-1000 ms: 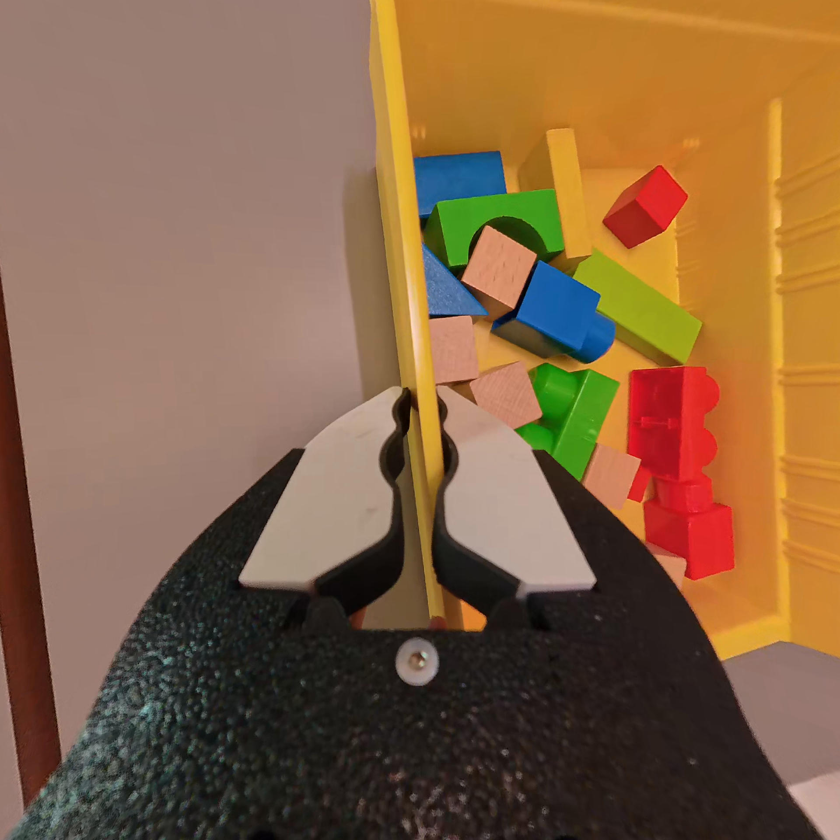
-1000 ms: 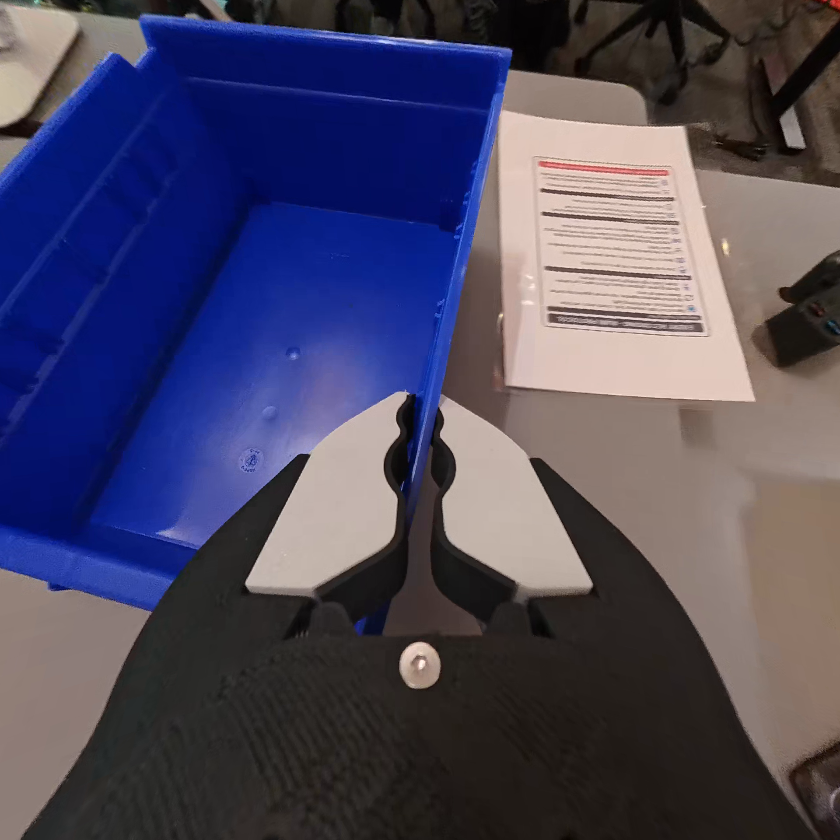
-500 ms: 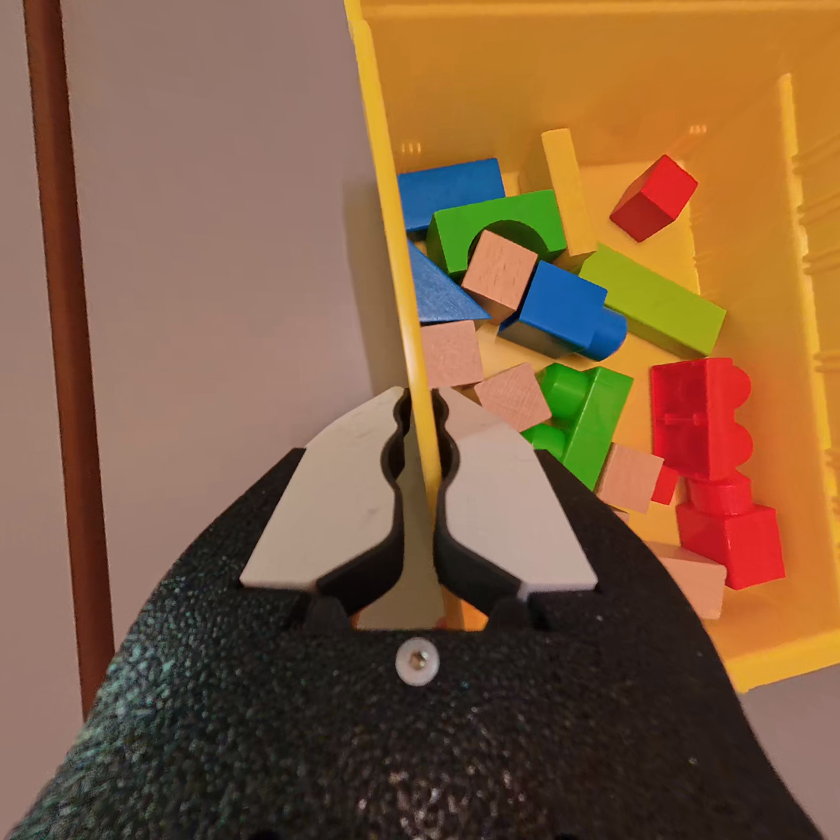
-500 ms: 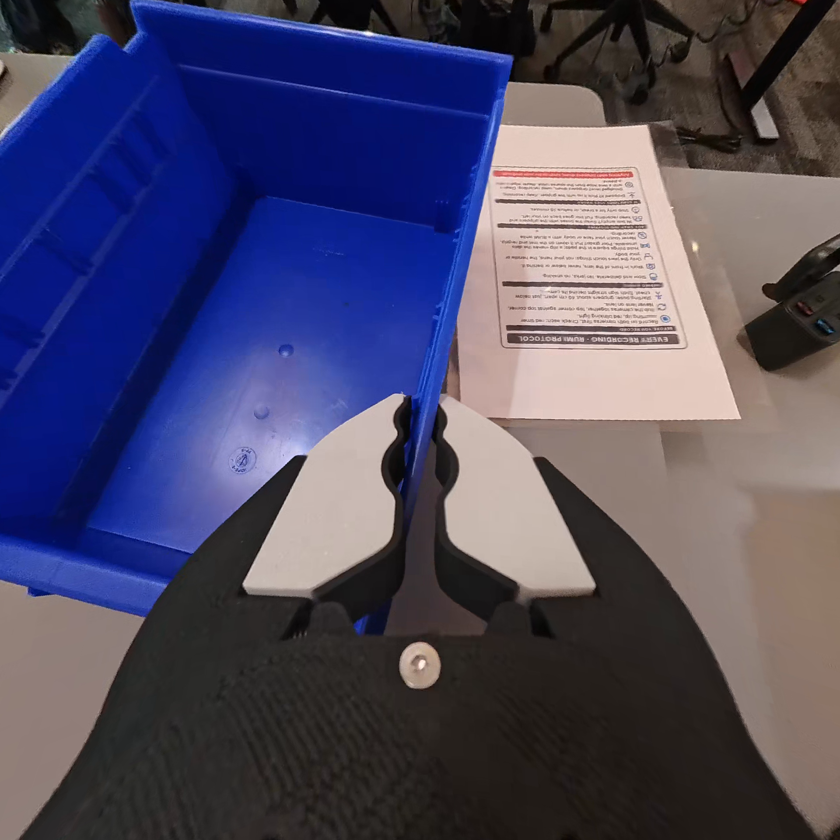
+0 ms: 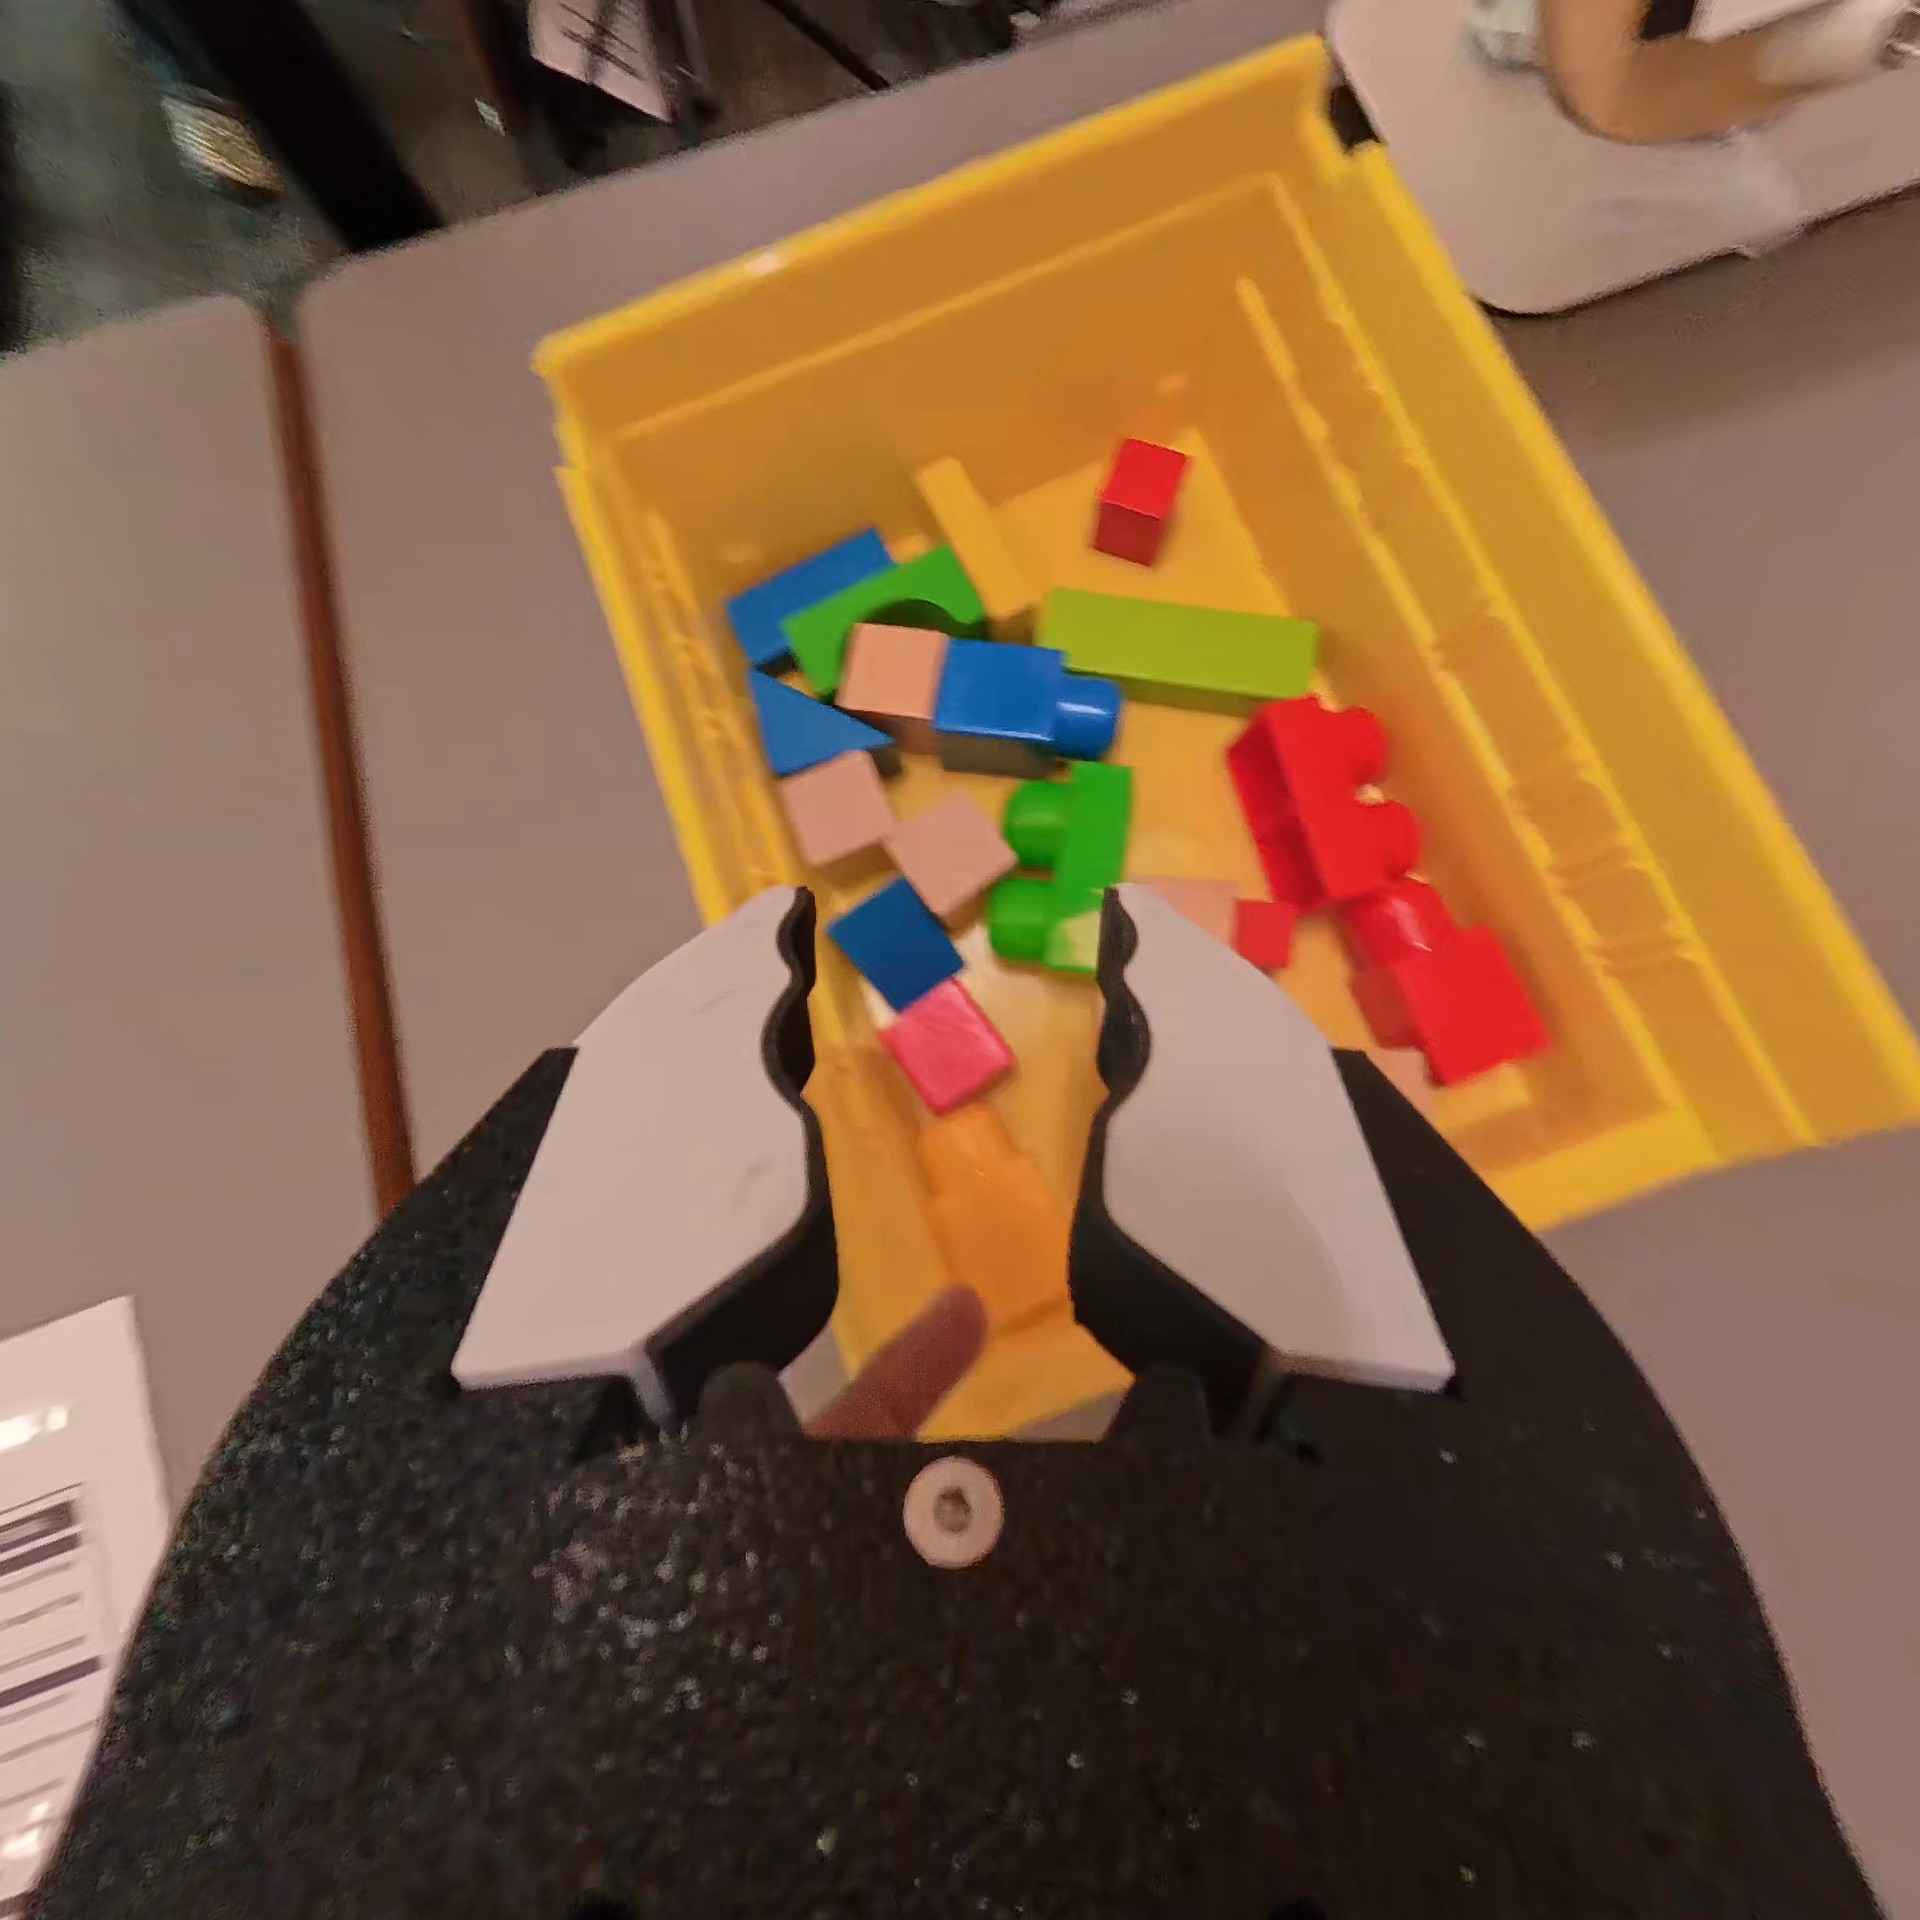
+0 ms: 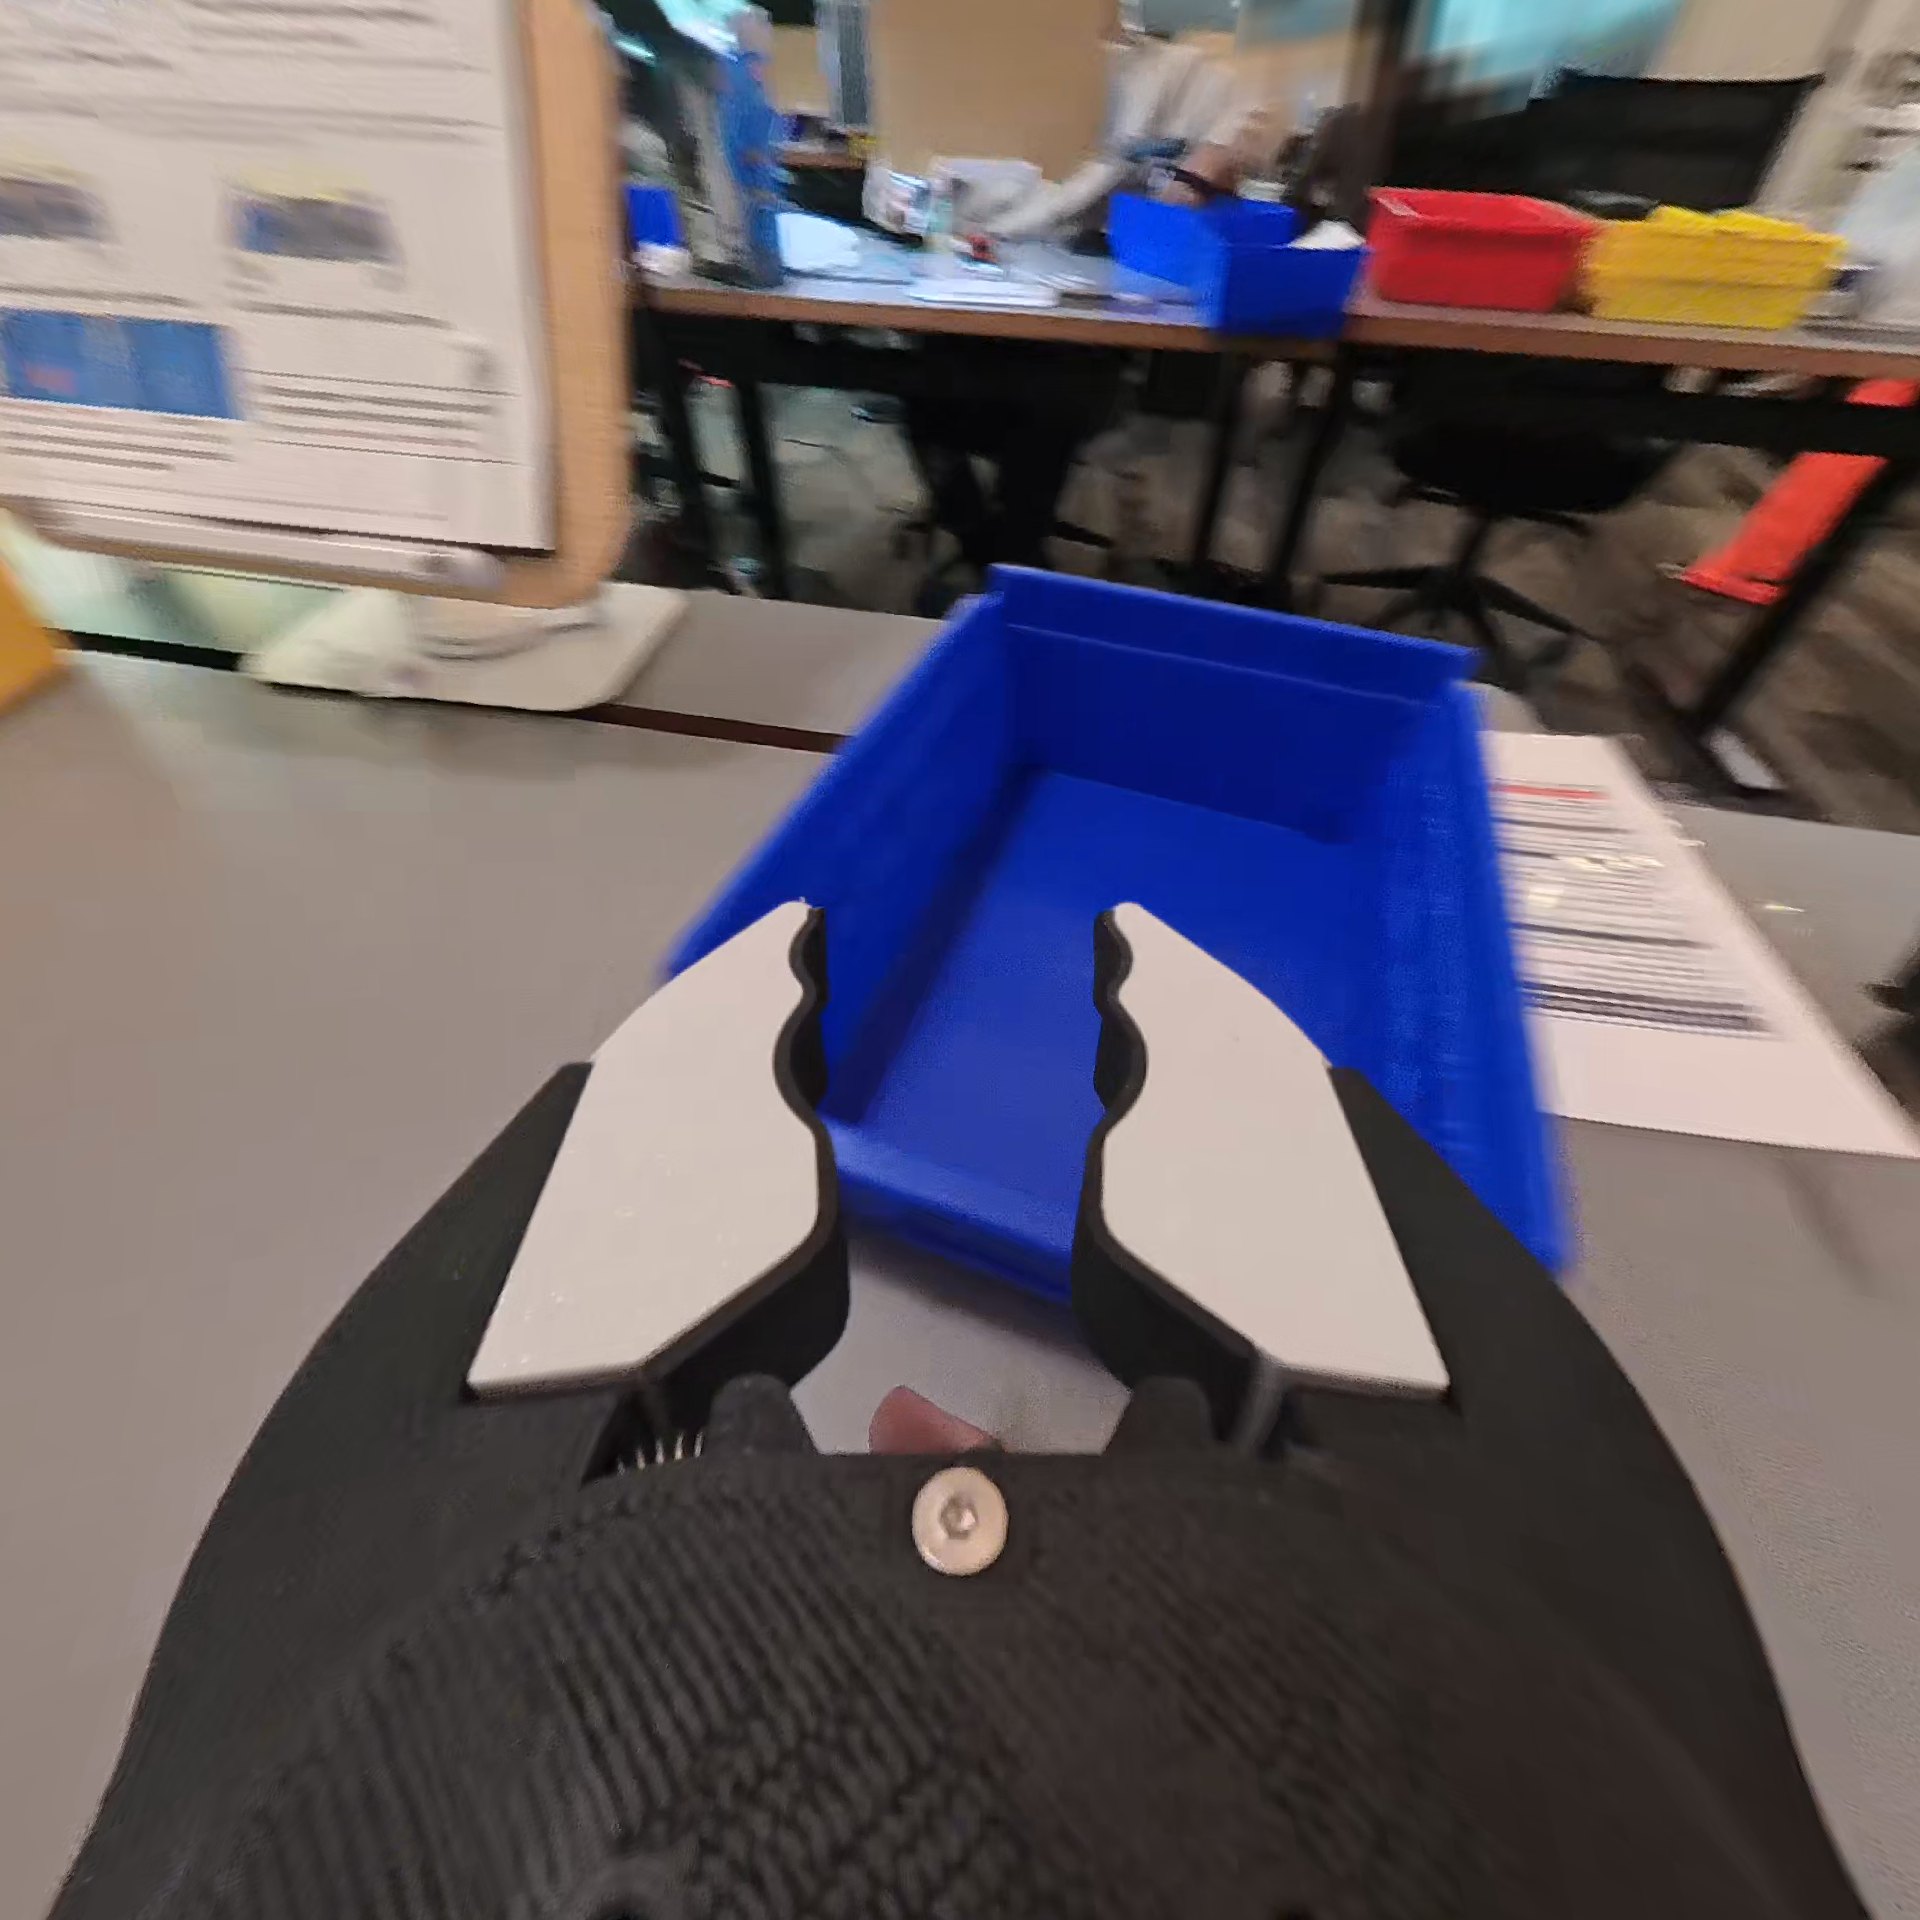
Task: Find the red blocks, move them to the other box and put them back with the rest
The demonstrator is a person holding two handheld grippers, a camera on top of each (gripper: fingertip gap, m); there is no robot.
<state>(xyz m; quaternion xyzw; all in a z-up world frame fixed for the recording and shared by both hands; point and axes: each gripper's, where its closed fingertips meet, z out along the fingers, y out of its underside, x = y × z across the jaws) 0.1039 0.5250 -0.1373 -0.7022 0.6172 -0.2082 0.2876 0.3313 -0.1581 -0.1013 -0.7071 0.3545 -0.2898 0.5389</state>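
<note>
In the left wrist view a yellow box (image 5: 1621, 831) holds several blocks of mixed colours. Red ones among them: a small red cube (image 5: 1138, 499) at the far end, a red studded brick (image 5: 1320, 805), a second red studded brick (image 5: 1444, 987) and a tiny red cube (image 5: 1265, 932). My left gripper (image 5: 954, 914) is open and empty above the box's near end; a blue block (image 5: 896, 942) and a pink block (image 5: 948, 1044) lie below its gap. In the right wrist view my right gripper (image 6: 956, 925) is open and empty in front of an empty blue box (image 6: 1444, 997).
A printed sheet (image 6: 1662, 935) lies right of the blue box; its corner also shows in the left wrist view (image 5: 62, 1538). A white stand base (image 6: 457, 644) with a poster board sits at the far left. A brown seam (image 5: 332, 727) splits the grey table.
Both grippers let go of the box walls they pinched and opened wide. Both pulled back and up; the yellow and blue boxes now sit free on the table.
</note>
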